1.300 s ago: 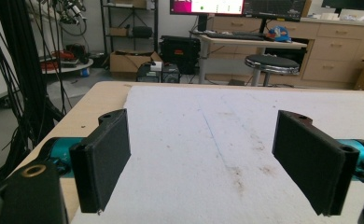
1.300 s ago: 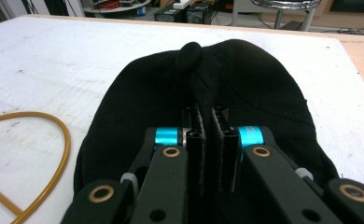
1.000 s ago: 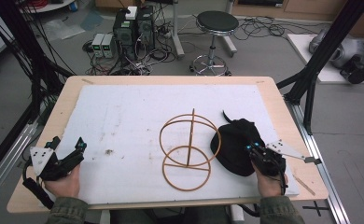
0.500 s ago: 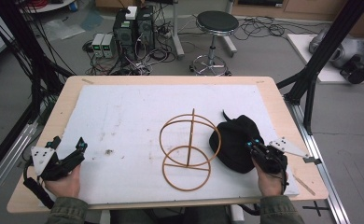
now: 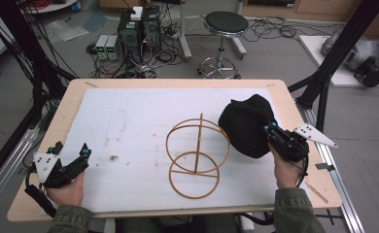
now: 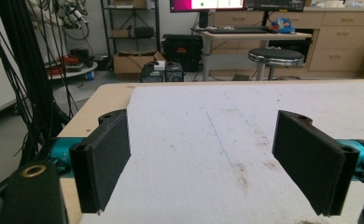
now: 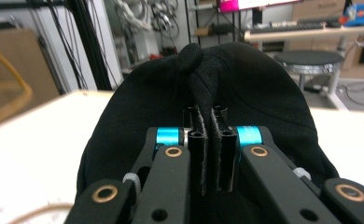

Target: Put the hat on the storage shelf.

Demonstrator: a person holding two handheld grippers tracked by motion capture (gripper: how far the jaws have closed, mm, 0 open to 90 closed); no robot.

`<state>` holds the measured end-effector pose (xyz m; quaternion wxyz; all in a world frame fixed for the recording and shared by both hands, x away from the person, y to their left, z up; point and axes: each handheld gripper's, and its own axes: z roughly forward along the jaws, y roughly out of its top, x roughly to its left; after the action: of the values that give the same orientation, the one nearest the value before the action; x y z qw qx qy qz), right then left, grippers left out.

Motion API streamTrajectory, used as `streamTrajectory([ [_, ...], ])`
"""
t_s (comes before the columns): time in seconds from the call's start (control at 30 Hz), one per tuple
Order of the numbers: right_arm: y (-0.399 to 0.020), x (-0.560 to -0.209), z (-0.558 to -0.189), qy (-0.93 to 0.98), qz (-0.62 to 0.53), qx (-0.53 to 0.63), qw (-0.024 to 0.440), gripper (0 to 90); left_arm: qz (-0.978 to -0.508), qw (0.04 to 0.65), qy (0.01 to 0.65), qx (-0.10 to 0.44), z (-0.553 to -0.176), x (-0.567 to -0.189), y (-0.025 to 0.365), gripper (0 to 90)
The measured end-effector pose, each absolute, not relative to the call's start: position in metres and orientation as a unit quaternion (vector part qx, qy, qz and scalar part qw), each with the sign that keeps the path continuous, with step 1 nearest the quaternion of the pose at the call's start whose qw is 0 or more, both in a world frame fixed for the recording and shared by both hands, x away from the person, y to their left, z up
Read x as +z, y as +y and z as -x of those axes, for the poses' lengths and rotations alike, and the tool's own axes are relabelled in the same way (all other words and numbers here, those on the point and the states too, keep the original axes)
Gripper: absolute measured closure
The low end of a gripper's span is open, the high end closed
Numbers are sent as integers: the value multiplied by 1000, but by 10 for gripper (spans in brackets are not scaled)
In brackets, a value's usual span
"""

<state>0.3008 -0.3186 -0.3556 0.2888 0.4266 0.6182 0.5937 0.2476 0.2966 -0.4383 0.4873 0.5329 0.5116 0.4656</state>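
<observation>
The right gripper (image 5: 271, 130) has its jaws pinched tight on a fold of a black fabric cap (image 5: 246, 124), which sits at the right of the high view, partly raised off the white table cover (image 5: 129, 121), though how much of its rim still rests there I cannot make out. Just left of it, at centre frame, stands a wooden ring stand (image 5: 196, 155): two hoops joined by an upright post, apparently made to take a hat. My guess is the step in hand is the lift, with the cap meant for that stand. The next move would call for carrying it leftward and high enough to clear the upper hoop, then lowering it crown-up without tipping the light frame.

The left gripper (image 5: 73, 162) idles at the lower left, jaws wide apart with nothing between them.

The right gripper view shows the grip itself, black cloth bunched into a ridge between the closed pads (image 7: 199, 140), which the high view blurs. The left gripper view looks between spread pads (image 6: 103, 161) at bare, faintly stained cover. The high view gives the spacing between cap and stand.
</observation>
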Motion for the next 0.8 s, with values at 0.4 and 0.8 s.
streamTrajectory([
  [0.4, -318, -314, -308, 583, -391, 660, 269, 875, -532, 489, 513, 462, -248, -439, 297, 194],
  [0.8, -306, -282, -311, 564, -328, 730, 205, 875, -528, 492, 516, 463, -246, -438, 299, 195],
])
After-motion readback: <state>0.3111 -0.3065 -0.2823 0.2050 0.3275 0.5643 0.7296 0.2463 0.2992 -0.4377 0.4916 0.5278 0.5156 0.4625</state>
